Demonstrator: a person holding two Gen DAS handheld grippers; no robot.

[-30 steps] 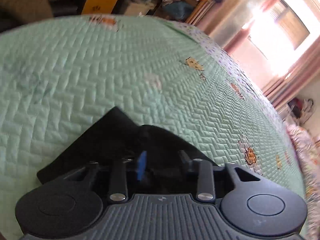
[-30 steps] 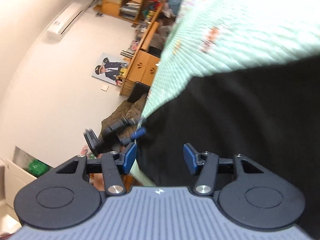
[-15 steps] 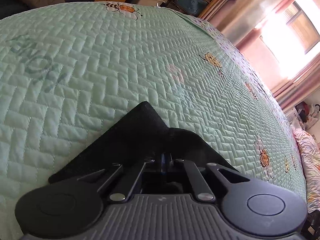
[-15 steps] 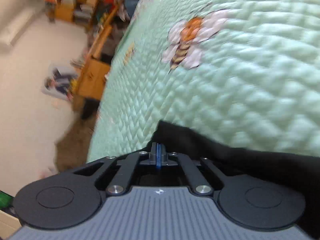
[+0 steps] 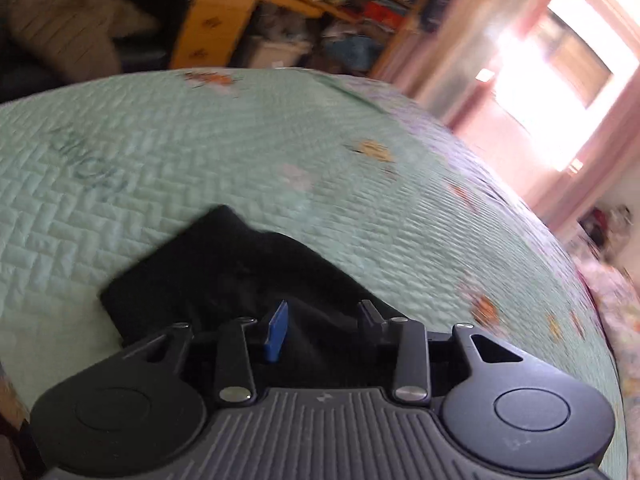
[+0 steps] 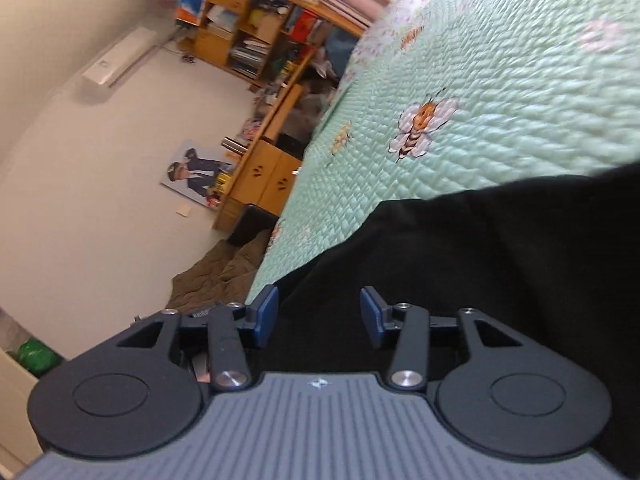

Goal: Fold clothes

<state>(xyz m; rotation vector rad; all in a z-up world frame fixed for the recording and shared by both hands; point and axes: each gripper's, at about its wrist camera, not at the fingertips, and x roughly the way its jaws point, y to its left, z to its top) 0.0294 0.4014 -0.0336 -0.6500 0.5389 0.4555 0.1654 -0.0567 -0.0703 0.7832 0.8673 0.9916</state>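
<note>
left wrist view: the left gripper (image 5: 322, 322) sits low over the black garment (image 5: 224, 268), jaws just opened and part-way apart, the cloth below and between the fingers but not pinched — the garment lies flat on the green quilt (image 5: 200, 152), one corner pointing away from the camera. right wrist view: the right gripper (image 6: 318, 316) also stands with jaws just opened to a medium gap, gripping nothing, blue pads (image 6: 266, 314) clear of the cloth — the garment (image 6: 500, 264) spreads right of and under the fingers on the quilt (image 6: 500, 100), near its edge, beside a bee print (image 6: 420, 124).
</note>
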